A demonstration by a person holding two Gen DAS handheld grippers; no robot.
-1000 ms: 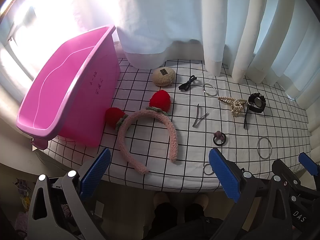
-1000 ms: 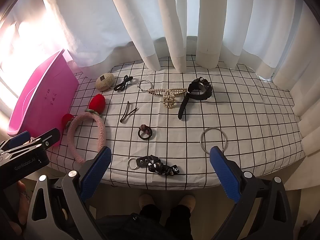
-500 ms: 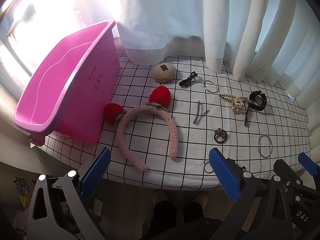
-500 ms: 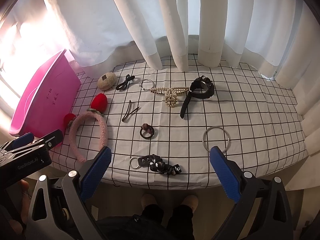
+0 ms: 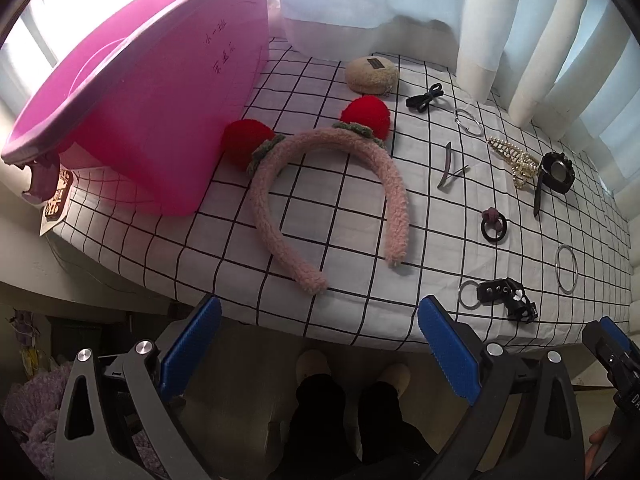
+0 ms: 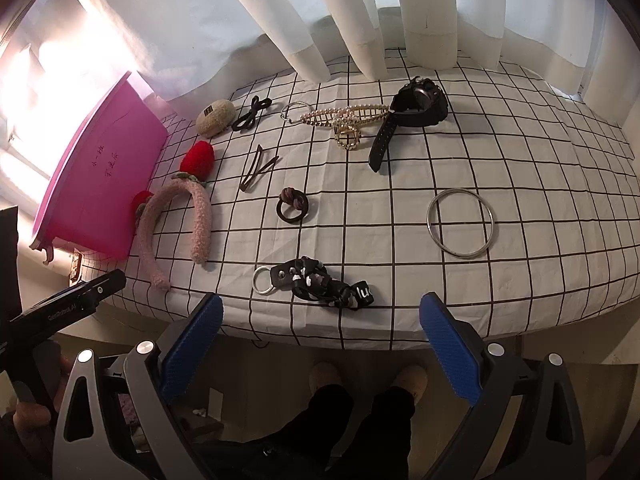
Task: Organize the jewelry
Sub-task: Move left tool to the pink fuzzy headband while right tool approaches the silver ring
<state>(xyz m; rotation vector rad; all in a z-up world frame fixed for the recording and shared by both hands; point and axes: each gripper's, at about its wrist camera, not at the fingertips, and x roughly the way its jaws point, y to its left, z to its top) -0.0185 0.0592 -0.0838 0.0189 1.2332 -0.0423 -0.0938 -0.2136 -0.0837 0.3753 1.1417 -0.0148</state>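
A fluffy pink headband [image 5: 328, 184] with two red pom-poms lies on the checked cloth beside a pink plastic bin [image 5: 132, 92]. My left gripper [image 5: 320, 344] hovers open just before the table's near edge, facing the headband. Further right lie a black strap with a ring [image 6: 316, 280], a black hair tie [image 6: 294, 208], a silver bangle [image 6: 460, 222], a pearl claw clip [image 6: 348, 120], a black watch [image 6: 416, 108] and hairpins [image 6: 256, 170]. My right gripper [image 6: 320, 336] is open with nothing in it, in front of the black strap.
White curtains [image 6: 360, 20] hang along the far side of the table. A beige puff [image 5: 372, 74], a black bow tie [image 5: 426, 98] and a small ring [image 5: 468, 122] sit at the back. A person's feet [image 5: 352, 372] show below the table edge [image 5: 280, 320].
Both grippers have moved forward and lower toward the table, so the items look larger. The left one now faces the headband closely. Nothing on the cloth has moved.
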